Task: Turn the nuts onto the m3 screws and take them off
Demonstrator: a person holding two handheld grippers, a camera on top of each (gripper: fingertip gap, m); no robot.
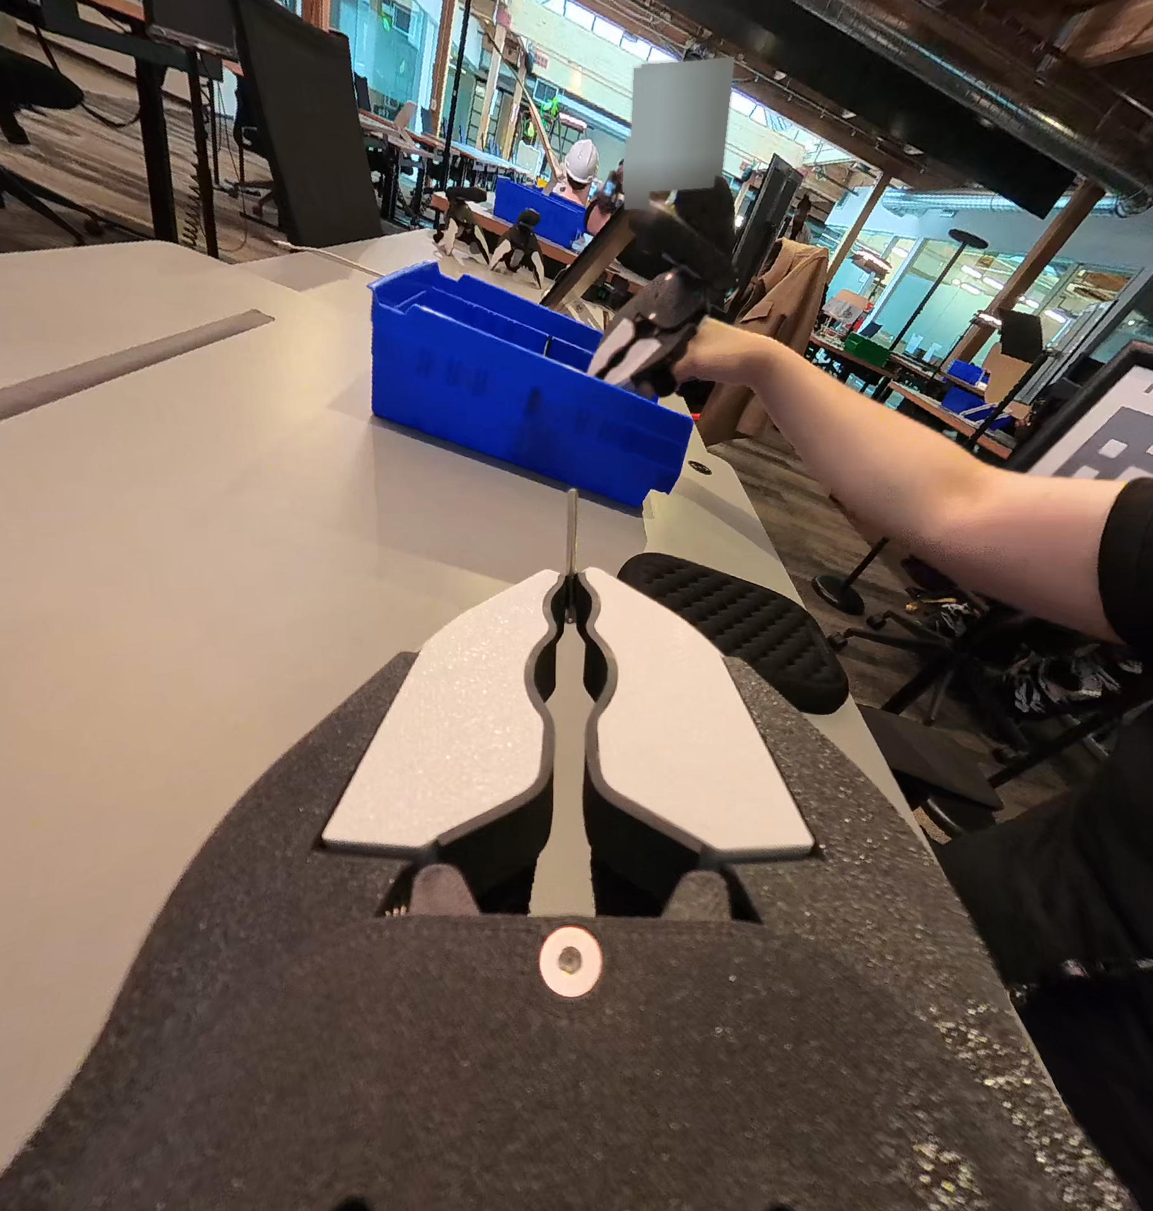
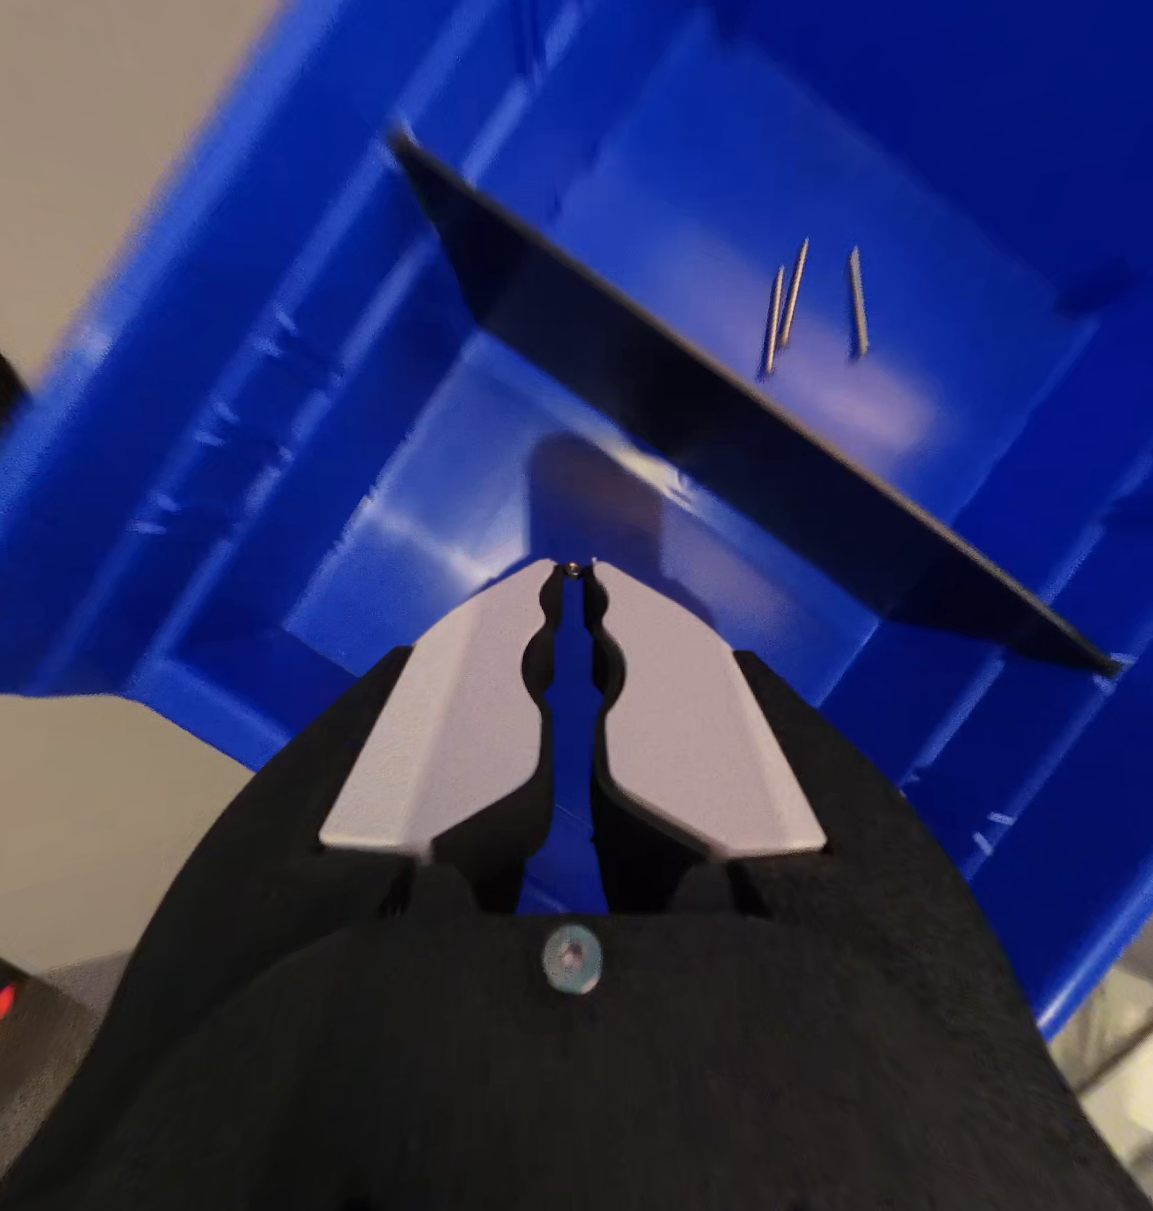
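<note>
Our left tool is clenched on a long M3 screw, whose thin shank stands up beyond the fingertips above the grey table. Our right tool is over the blue bin, its tips closed on a small nut; in the left wrist view it hangs at the bin's near rim. A dark divider splits the bin, and three spare screws lie in the far compartment. We judge the next step to be bringing nut to screw tip. The risks: the nut, pinched only at the extreme tips, may slip out and drop into the bin; a tilted approach may cross-thread it; and the slender screw may pivot in our grip under side load.
</note>
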